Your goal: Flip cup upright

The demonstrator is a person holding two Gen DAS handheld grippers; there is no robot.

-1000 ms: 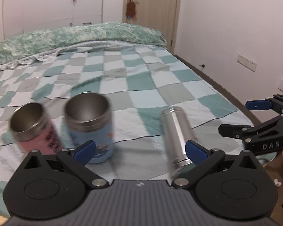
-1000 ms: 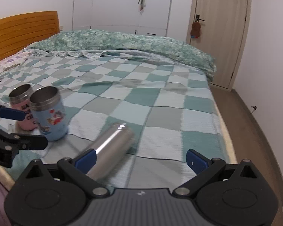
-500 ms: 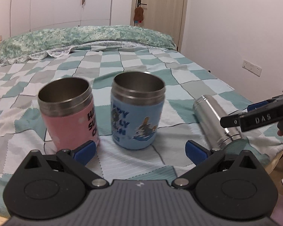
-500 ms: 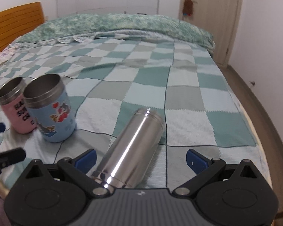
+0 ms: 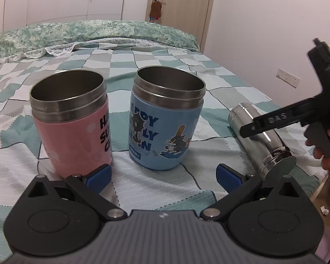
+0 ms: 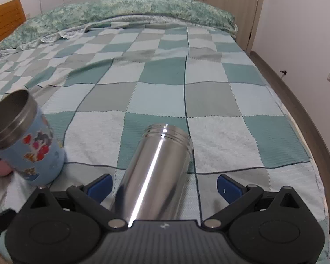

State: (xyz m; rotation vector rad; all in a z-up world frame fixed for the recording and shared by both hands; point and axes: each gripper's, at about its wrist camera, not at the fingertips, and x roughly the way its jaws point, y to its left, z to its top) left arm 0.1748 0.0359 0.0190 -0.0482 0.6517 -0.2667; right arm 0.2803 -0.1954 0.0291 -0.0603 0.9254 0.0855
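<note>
**Steel cup on its side between the right fingers, two mugs upright beside it**

A tall cylindrical stainless-steel cup (image 6: 156,171) lies on its side on the bed's green, grey and white checked blanket (image 6: 209,101), near the blanket's front edge. Its threaded open mouth points away from the right wrist camera, toward the far end of the bed, and its base end runs back under that camera's housing.

The right hand-held gripper (image 6: 165,186) has its jaws spread wide, one blue finger pad (image 6: 100,186) just beside the cup's left flank and the other standing off to the right, apart from the metal. Whether the left pad touches the cup cannot be told. Nothing is clamped.

In the left wrist view the same cup (image 5: 259,140) lies at the right, partly crossed by the black body of the right hand-held gripper (image 5: 275,121), with the person's fingers wrapped on its handle at the frame edge.

The left hand-held gripper (image 5: 162,177) is also spread open and holds nothing. Beyond its fingers stand two squat steel-rimmed mugs, both upright with mouths up: a pink mug with black lettering (image 5: 72,121) on the left and a blue mug with cartoon print (image 5: 167,118) on the right, near each other but apart. The left blue pad sits just in front of the pink mug's base.

A green patterned quilt (image 5: 88,33) is heaped at the far end of the bed
</note>
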